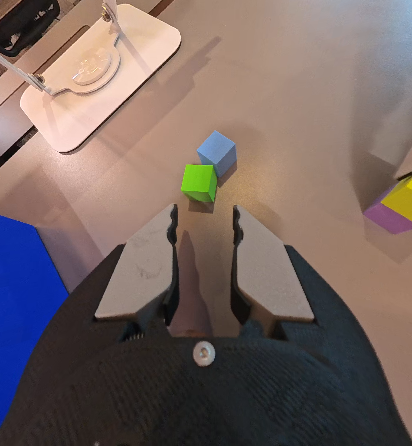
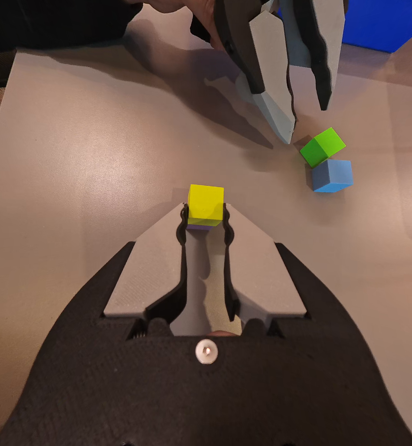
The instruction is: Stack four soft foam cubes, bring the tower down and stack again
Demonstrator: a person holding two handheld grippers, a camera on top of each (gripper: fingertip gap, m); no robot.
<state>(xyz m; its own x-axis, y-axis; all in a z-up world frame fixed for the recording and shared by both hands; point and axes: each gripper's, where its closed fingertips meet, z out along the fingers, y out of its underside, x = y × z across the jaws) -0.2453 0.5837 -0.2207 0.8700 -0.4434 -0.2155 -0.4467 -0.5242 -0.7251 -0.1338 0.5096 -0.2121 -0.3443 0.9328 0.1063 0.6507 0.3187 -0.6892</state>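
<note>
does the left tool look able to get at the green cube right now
Probably yes. The left tool is open and holds nothing, and the green cube lies just ahead on bare table. One catch: the blue cube touches its far corner and may get nudged.

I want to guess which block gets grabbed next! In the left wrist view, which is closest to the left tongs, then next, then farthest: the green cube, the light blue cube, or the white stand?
From the open left tongs:
1. Green cube, just ahead of the tips.
2. Light blue cube, right behind the green one.
3. White stand, far off at the upper left.
</note>
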